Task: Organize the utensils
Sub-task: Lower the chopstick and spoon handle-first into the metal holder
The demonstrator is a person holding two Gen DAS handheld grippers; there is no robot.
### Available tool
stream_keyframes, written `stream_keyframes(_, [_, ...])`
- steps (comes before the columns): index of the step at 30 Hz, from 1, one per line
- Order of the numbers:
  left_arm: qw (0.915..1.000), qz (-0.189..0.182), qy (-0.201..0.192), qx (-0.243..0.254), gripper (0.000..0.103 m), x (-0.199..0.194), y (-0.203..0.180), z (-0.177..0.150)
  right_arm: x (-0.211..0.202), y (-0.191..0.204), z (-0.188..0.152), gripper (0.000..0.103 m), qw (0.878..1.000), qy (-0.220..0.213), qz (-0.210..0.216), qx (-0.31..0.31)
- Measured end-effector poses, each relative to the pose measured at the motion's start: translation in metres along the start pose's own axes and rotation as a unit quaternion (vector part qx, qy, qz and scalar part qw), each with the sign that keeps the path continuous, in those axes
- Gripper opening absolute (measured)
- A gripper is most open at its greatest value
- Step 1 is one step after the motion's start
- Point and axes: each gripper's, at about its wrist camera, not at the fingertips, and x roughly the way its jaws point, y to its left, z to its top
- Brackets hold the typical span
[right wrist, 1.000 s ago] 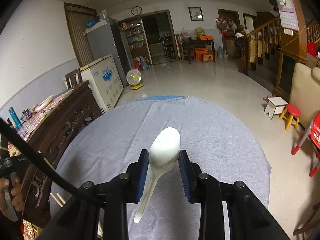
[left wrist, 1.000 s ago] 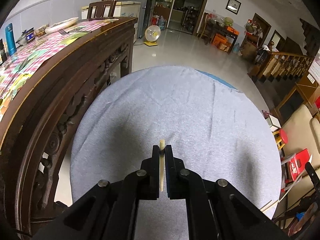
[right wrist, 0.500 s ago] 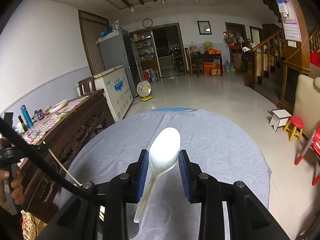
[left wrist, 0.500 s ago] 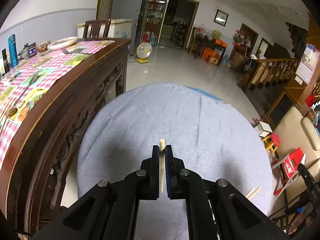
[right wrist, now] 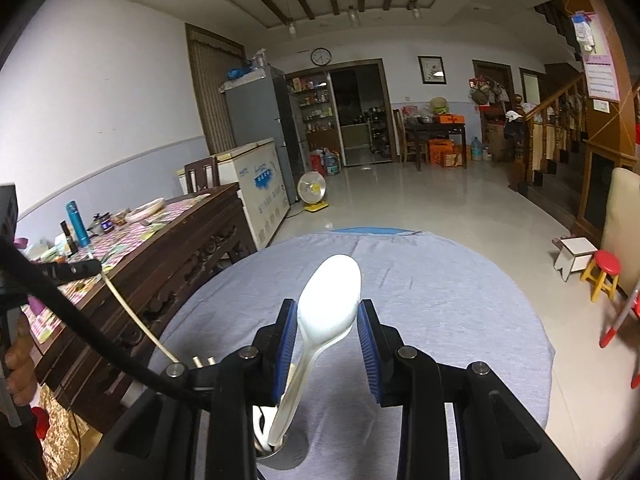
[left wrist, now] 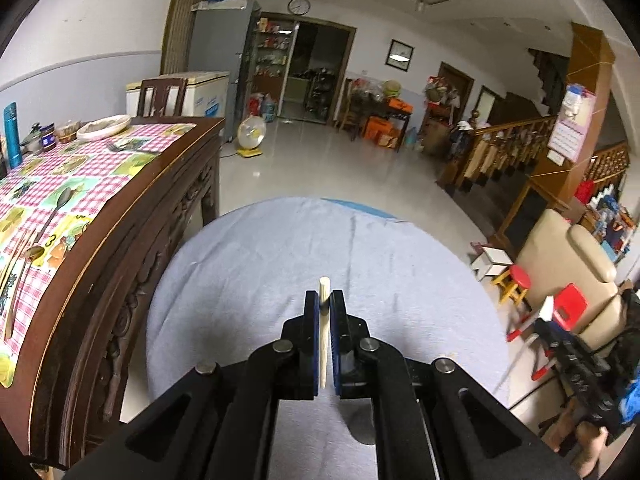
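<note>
Chopstick [left wrist: 323, 332] clamped upright in left hand-held gripper [left wrist: 325, 304]; white spoon [right wrist: 329, 300] pinched by right hand-held gripper [right wrist: 328, 316].

Dim indoor ceiling light, soft shadows, heavy fisheye bending with black corners, glare-washed white spoon [right wrist: 329, 296].

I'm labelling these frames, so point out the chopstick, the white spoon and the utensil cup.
chopstick [left wrist: 323, 332], left wrist view, middle of the stick between the pads.
white spoon [right wrist: 330, 296], right wrist view, centre of the bowl.
utensil cup [right wrist: 290, 454], right wrist view, its grey side wall.
</note>
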Motion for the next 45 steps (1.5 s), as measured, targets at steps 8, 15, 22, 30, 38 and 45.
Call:
stream_keyframes(8, [0.9985, -0.047, -0.012, 0.024, 0.005, -0.029, -0.034, -0.004, 0.011, 0.025, -0.018, 0.033, 1.000, -0.002, 0.006, -0.021])
stream_keyframes(15, [0.9969, -0.070, 0.004, 0.036, 0.005, -0.017, -0.061, -0.016, 0.028, 0.047, -0.036, 0.033, 0.998, -0.031, -0.011, -0.051])
stream_keyframes(22, [0.9958, -0.073, 0.033, 0.046, 0.005, 0.009, -0.079, -0.036, 0.045, 0.054, -0.056, 0.033, 0.997, -0.039, -0.021, -0.066])
stream_keyframes(30, [0.9954, -0.057, 0.058, 0.051, 0.005, 0.037, -0.081, -0.058, 0.056, 0.059, -0.071, 0.033, 0.996, -0.041, -0.023, -0.079])
stream_keyframes(38, [0.9957, -0.042, 0.066, 0.050, 0.005, 0.048, -0.077, -0.070, 0.068, 0.060, -0.092, 0.033, 0.996, -0.029, -0.022, -0.083])
stream_keyframes(45, [0.9955, -0.038, 0.076, 0.041, 0.005, 0.059, -0.070, -0.078, 0.068, 0.061, -0.105, 0.033, 0.995, -0.021, -0.024, -0.094])
